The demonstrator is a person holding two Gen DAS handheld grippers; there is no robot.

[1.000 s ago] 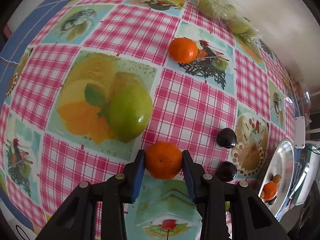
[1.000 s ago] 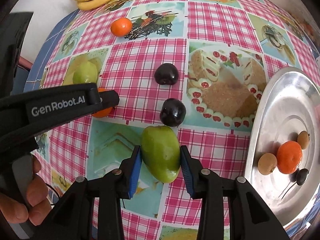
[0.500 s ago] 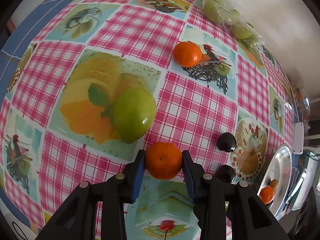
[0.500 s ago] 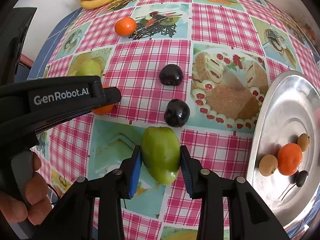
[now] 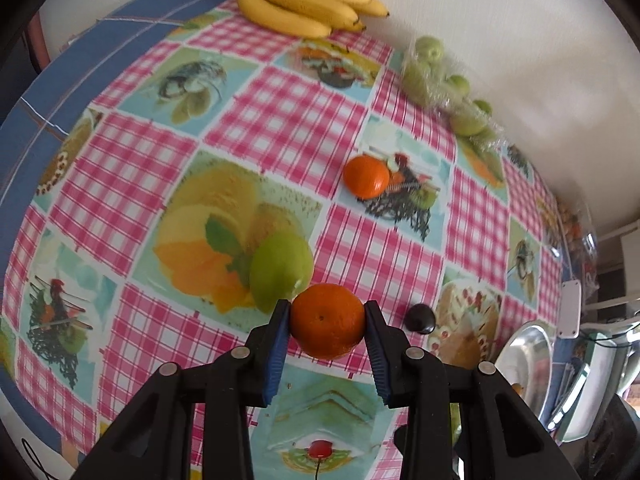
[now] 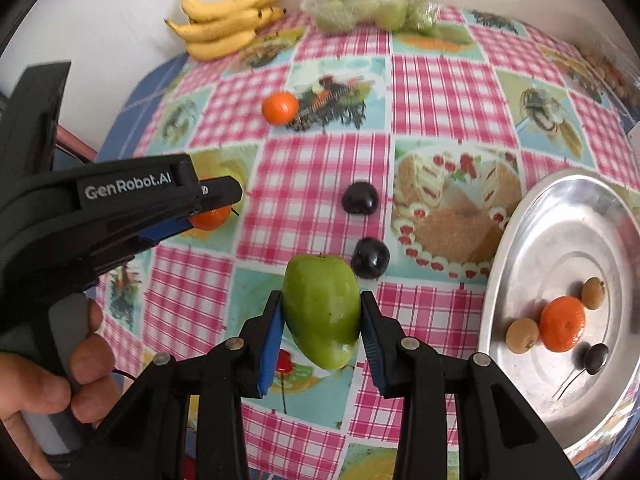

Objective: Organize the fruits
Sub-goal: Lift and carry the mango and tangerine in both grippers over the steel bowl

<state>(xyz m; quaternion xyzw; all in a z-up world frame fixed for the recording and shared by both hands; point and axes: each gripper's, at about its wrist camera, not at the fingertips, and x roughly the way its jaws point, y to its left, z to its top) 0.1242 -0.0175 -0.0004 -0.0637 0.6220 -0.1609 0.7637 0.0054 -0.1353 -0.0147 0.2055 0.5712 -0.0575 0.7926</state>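
In the left wrist view my left gripper point(image 5: 326, 312) is shut on an orange tangerine point(image 5: 326, 322), held above the checked tablecloth point(image 5: 280, 120). A round green fruit point(image 5: 280, 270) lies on the cloth just behind it. In the right wrist view my right gripper point(image 6: 321, 304) is shut on an elongated green mango point(image 6: 322, 312), also off the cloth. The left gripper point(image 6: 208, 208) with its tangerine point(image 6: 210, 218) shows at the left of that view. A silver tray point(image 6: 560, 240) on the right holds a tangerine point(image 6: 562, 323), two small brown fruits and a dark cherry.
Two dark plums point(image 6: 360, 198) point(image 6: 371, 258) lie on the cloth between the mango and the tray. A loose tangerine point(image 6: 280, 107) sits farther back. Bananas point(image 6: 228, 16) and a bag of green fruits point(image 6: 372, 8) rest by the wall. A hand point(image 6: 80, 380) grips the left tool.
Both grippers have risen with their fruit: the tangerine and the mango have come off the cloth, and the table looks farther away in both views.
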